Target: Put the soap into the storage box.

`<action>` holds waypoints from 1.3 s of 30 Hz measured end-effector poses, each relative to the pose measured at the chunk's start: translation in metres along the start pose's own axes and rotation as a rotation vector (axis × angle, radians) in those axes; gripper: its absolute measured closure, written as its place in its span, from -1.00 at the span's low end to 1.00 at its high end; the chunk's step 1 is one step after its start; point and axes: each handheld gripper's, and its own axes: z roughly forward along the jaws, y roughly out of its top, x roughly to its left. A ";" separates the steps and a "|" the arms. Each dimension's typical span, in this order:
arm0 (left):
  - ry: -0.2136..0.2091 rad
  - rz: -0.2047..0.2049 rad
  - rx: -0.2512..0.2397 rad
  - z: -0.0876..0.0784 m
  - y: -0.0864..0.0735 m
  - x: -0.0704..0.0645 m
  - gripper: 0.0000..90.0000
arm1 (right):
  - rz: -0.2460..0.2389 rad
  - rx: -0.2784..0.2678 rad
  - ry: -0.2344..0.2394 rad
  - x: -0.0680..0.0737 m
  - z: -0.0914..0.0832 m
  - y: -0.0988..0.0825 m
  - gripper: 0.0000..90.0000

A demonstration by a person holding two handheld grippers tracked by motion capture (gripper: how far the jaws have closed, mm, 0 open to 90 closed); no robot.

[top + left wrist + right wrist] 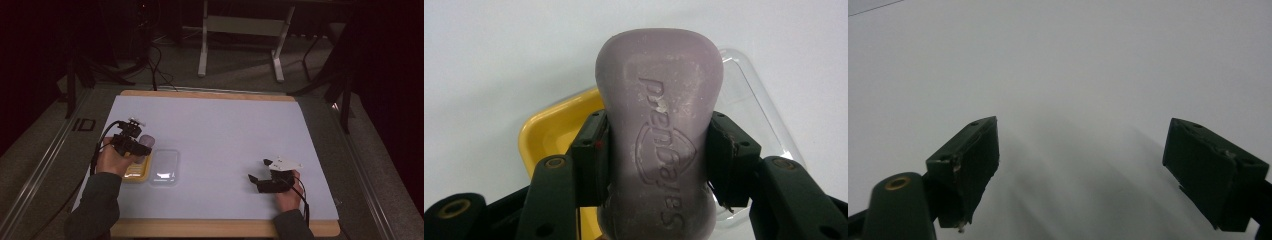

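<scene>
A white sheet covers nearly the whole tabletop, whose wooden edge shows as a strip along the near and far sides. Near the sheet's near-left corner lie two shallow dishes side by side and just touching: a yellow soap tray toward the left edge and a clear plastic lid on its right. The left gripper hangs over the yellow tray, held in the person's left hand, with a dark sleeve coming in from the near edge. Its jaws are clamped on a mauve bar of soap, one pad pressed against each long side at the bar's narrowed waist (embossed lettering shows on the upper face, too worn to read surely). In the left gripper view the bar is lifted clear of the yellow soap tray, which lies below and behind it, with the clear plastic lid showing past the bar's other side. The right gripper rests well apart from all this, toward the near-right corner of the sheet, held low in the right hand and pointing toward the left edge. Its jaws stand wide with nothing between them, and in the right gripper view only bare white sheet lies ahead of its fingertips.
</scene>
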 end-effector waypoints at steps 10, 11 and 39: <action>0.003 -0.038 0.024 0.005 -0.009 0.004 0.11 | -0.003 0.001 -0.001 0.000 0.000 0.000 -0.68; 0.004 -0.041 0.028 0.005 -0.010 0.005 0.11 | -0.003 0.001 -0.001 0.000 0.000 0.000 -0.68; 0.026 -0.106 0.095 0.025 -0.025 0.017 0.10 | -0.004 0.001 0.000 0.000 0.001 0.000 -0.67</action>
